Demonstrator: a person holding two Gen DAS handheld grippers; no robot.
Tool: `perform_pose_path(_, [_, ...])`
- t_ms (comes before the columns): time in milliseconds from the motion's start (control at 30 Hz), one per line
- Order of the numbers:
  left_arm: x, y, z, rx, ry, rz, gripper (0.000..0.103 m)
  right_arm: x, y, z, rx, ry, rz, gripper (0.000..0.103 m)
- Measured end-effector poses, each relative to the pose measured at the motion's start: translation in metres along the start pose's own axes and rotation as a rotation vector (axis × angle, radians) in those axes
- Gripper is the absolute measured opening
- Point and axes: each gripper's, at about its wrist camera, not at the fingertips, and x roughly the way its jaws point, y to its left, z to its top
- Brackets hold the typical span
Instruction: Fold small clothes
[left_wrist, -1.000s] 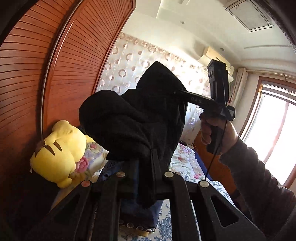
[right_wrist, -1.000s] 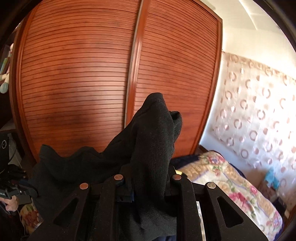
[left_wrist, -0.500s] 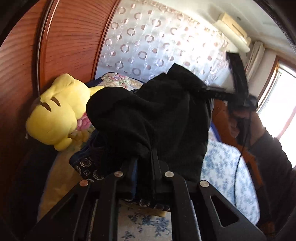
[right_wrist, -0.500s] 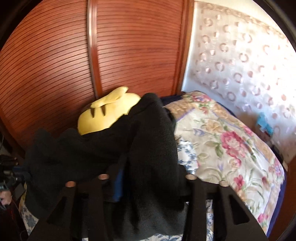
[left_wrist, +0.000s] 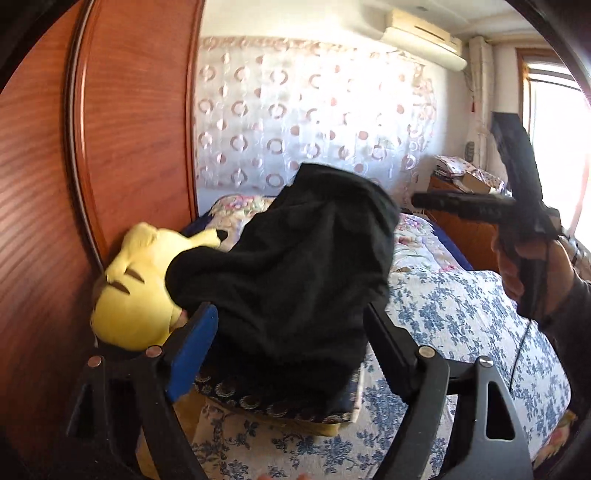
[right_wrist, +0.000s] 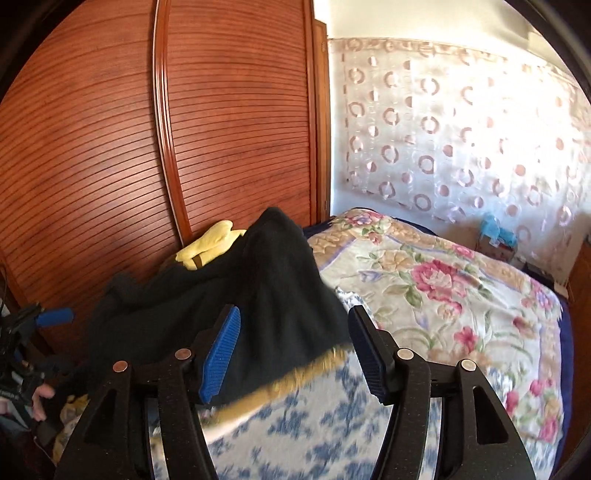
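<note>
The black garment (left_wrist: 295, 273) lies in a loose heap on the bed (left_wrist: 461, 314), bunched against the yellow plush toy (left_wrist: 129, 295) at the bed's edge next to the wooden wardrobe door (left_wrist: 129, 129). It appears to rest partly on a dark patterned folded cloth (left_wrist: 280, 402) beneath it, which suggests it is being dropped onto a pile at that side, close to the wardrobe, though it is rumpled and not neatly folded as far as can be seen.

The left gripper (left_wrist: 291, 343) points forward over the heap with its jaws spread wide and grasping nothing; the garment sits between and just beyond the 2 fingers, free of the blue pad (left_wrist: 192, 350).

The right gripper (right_wrist: 295, 350) likewise has its jaws released, 1 blue pad (right_wrist: 221, 354) on each inner face, with the garment's near edge lying just ahead of them on the blue floral sheet (right_wrist: 295, 435). In the left wrist view the right hand (left_wrist: 532, 269) holds its gripper raised above the bed's far side, well apart from the cloth.
</note>
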Motion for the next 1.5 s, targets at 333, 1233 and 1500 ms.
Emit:
perform_pose_path(333, [-0.018, -0.061, -0.004, 0.041, -0.017, -0.061, 0.081, -0.111, 0.01, -0.057, 0.072, -0.045, -0.094, 0.069])
perform_pose_path(1233, [-0.075, -0.166, -0.023, 0.119, -0.086, -0.11, 0.081, -0.301, 0.123, -0.161, 0.234, -0.203, -0.456, 0.081])
perform_pose_path(1500, [-0.078, -0.167, -0.023, 0.113, -0.092, -0.114, 0.081, -0.3, 0.127, -0.167, 0.239, -0.212, -0.477, 0.081])
